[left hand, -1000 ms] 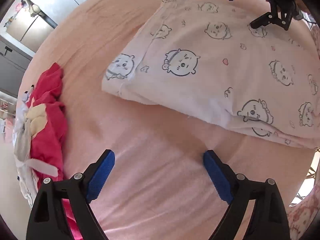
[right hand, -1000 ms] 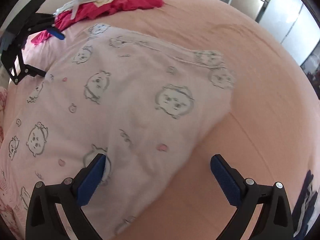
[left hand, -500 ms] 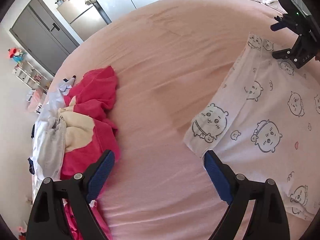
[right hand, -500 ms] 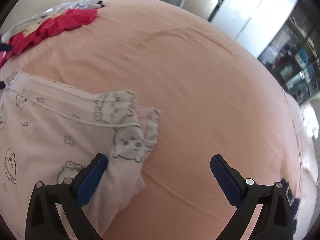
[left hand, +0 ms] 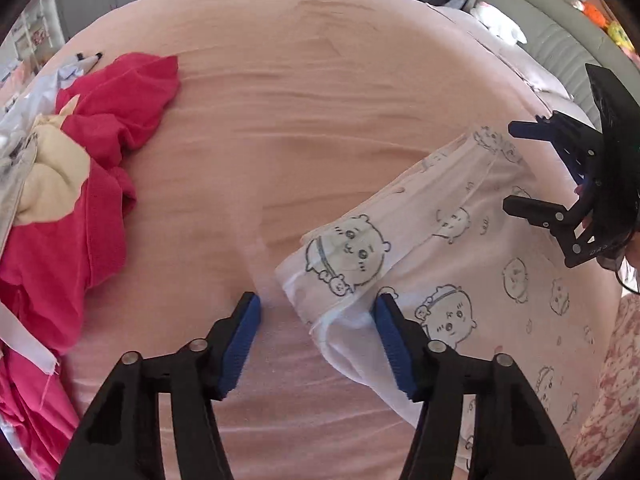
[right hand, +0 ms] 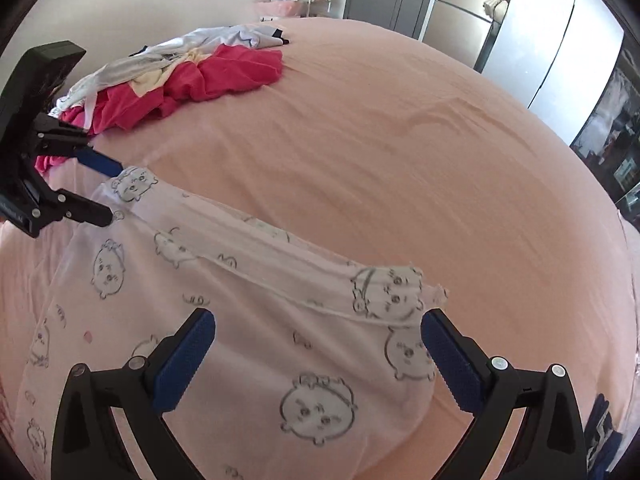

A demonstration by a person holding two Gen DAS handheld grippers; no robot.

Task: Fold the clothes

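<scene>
A heap of red clothes (left hand: 92,168) is seen well left of the printed garment (left hand: 460,264). The left gripper (left hand: 316,340) has just been closing, one corner lying between unpressed jaws. The right gripper (right hand: 320,356) is held spread above the cloth.

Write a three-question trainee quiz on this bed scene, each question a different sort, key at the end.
1. True or false: the left tongs have the printed garment's corner between their pads.
2. Which colour stands out in the clothes pile? A) green B) red C) black
3. Fill in: the right tongs stand ____ over the garment.

Key: 1 true; 2 B; 3 open
</scene>
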